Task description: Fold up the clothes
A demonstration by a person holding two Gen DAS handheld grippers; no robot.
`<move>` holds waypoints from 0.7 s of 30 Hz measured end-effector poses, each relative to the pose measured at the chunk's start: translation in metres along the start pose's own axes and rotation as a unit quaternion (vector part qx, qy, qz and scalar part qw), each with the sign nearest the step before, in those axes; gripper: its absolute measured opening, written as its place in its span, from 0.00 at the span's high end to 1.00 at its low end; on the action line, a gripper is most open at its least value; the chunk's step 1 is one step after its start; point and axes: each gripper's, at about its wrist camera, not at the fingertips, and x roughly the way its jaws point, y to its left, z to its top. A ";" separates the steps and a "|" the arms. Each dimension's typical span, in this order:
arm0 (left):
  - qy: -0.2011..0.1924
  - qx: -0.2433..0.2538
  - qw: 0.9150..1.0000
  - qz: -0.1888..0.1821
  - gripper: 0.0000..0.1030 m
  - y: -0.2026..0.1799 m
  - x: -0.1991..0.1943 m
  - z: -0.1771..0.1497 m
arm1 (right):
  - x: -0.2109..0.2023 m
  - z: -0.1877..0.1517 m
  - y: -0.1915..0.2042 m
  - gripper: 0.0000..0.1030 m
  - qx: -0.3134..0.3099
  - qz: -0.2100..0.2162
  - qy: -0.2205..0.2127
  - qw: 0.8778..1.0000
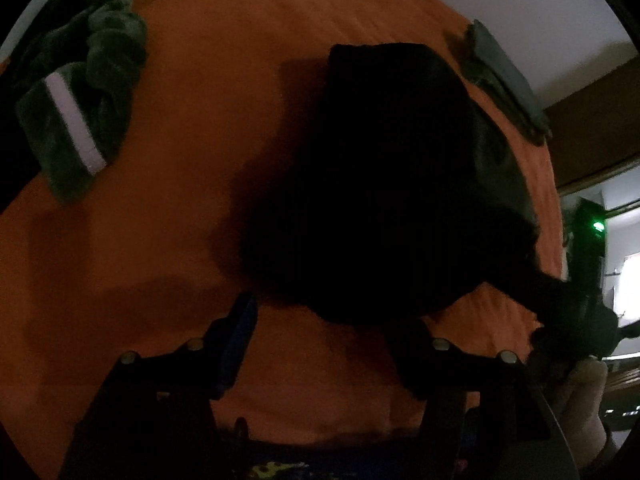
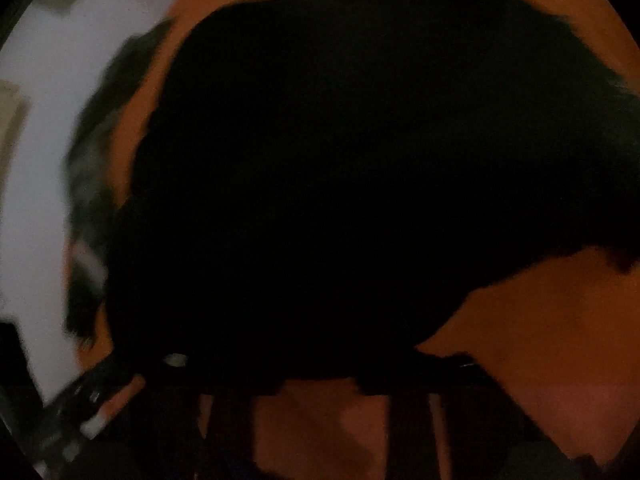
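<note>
A black garment (image 1: pixel 384 184) lies bunched on the orange bedsheet (image 1: pixel 180 200). My left gripper (image 1: pixel 324 336) is open, its fingers (image 1: pixel 236 340) just short of the garment's near edge and holding nothing. My right gripper (image 1: pixel 560 320) shows at the right of the left wrist view, pinching a stretched corner of the black garment. In the right wrist view the black garment (image 2: pixel 340 180) fills most of the frame and hides my right fingertips; the picture is dark and blurred.
A crumpled green garment with a white stripe (image 1: pixel 76 108) lies at the bed's far left. A folded grey-green piece (image 1: pixel 504 80) lies at the far right edge. White wall (image 1: pixel 520 0) and a brown door frame stand beyond the bed.
</note>
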 end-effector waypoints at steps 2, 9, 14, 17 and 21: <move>-0.004 -0.025 1.000 0.009 0.38 0.008 -0.006 0.000 | -0.025 0.002 -0.017 0.93 0.036 -0.044 -0.044 0.997; -0.033 0.021 0.996 -0.086 0.38 -0.020 -0.012 -0.012 | -0.160 0.027 -0.095 1.00 0.079 -0.124 -0.238 0.960; 0.001 0.076 0.994 -0.076 0.38 -0.050 -0.004 -0.004 | -0.216 0.042 -0.137 0.98 0.091 -0.110 -0.264 0.954; -0.002 0.076 0.996 -0.047 0.38 -0.055 0.000 0.004 | -0.187 0.028 -0.127 0.44 0.072 -0.048 -0.204 0.975; -0.004 0.050 0.998 -0.035 0.38 -0.040 0.000 0.008 | -0.118 0.000 -0.085 0.29 0.010 0.038 -0.118 0.992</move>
